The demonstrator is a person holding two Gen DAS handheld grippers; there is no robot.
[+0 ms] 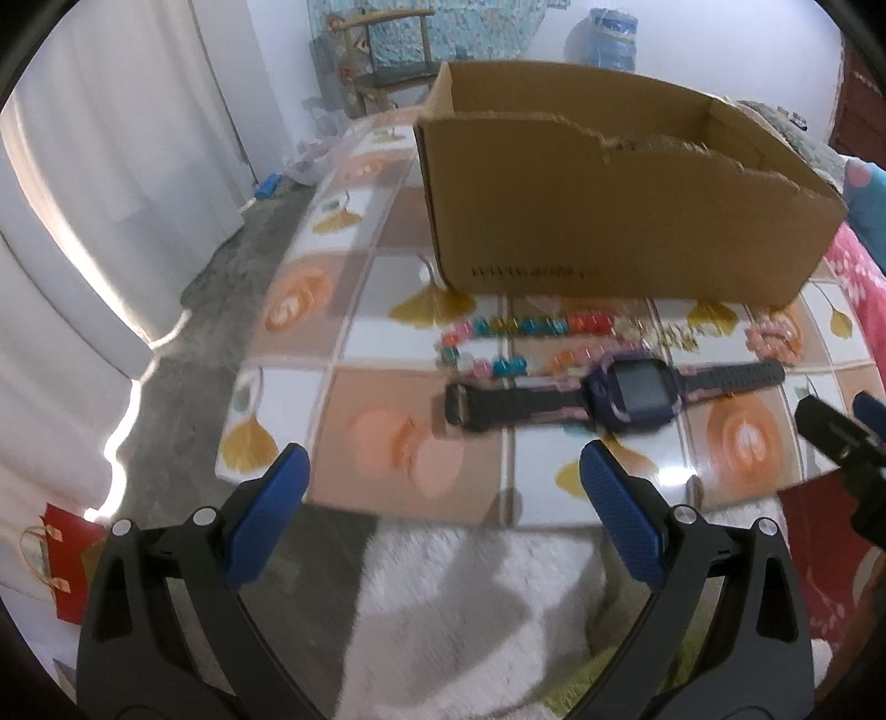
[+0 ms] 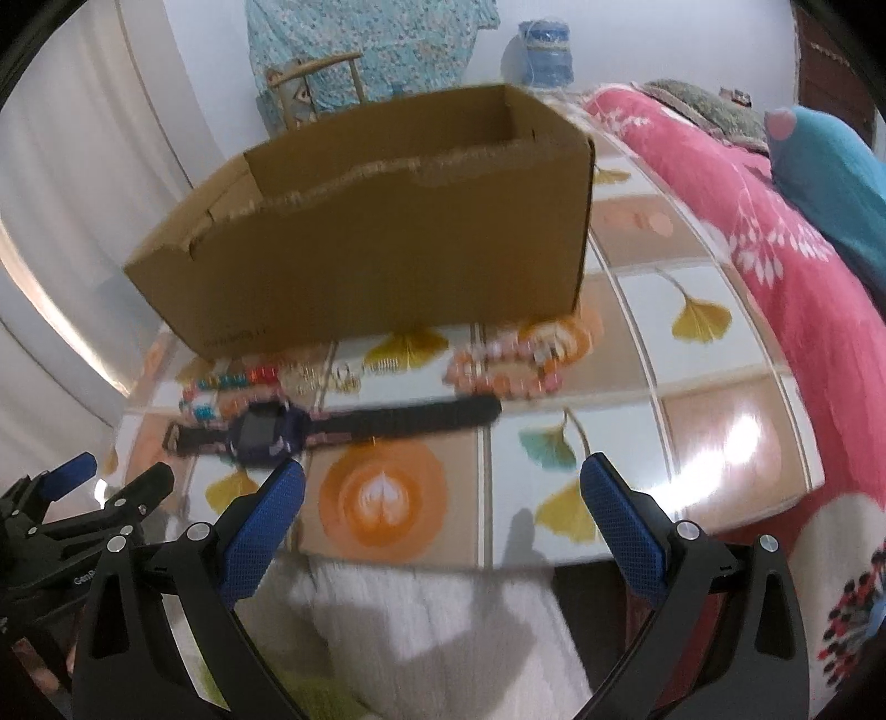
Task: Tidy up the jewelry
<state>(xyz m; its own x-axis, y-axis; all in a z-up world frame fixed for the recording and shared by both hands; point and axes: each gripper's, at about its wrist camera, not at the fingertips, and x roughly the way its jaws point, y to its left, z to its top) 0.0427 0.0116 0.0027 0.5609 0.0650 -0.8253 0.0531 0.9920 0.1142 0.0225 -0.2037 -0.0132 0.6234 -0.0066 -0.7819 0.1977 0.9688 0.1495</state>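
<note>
A dark purple smartwatch (image 1: 626,396) (image 2: 266,432) lies flat with its straps spread on the patterned table. Behind it a multicoloured bead bracelet (image 1: 515,332) (image 2: 232,387) and a pink-orange bead bracelet (image 1: 775,338) (image 2: 509,360) rest near small gold pieces (image 2: 346,379). An open cardboard box (image 1: 609,221) (image 2: 376,255) stands behind them. My left gripper (image 1: 443,476) is open, hovering over the near table edge, short of the watch. My right gripper (image 2: 443,482) is open too, over the near edge right of the watch face. The other gripper shows at each view's side (image 1: 830,437) (image 2: 88,498).
The table (image 1: 387,310) (image 2: 720,421) has a glossy tiled cloth with leaf and coffee prints. A pink floral blanket (image 2: 747,221) lies to the right, white curtains (image 1: 83,221) to the left, a chair (image 1: 387,61) and water jug (image 1: 603,39) behind. A white rug (image 1: 470,609) lies below.
</note>
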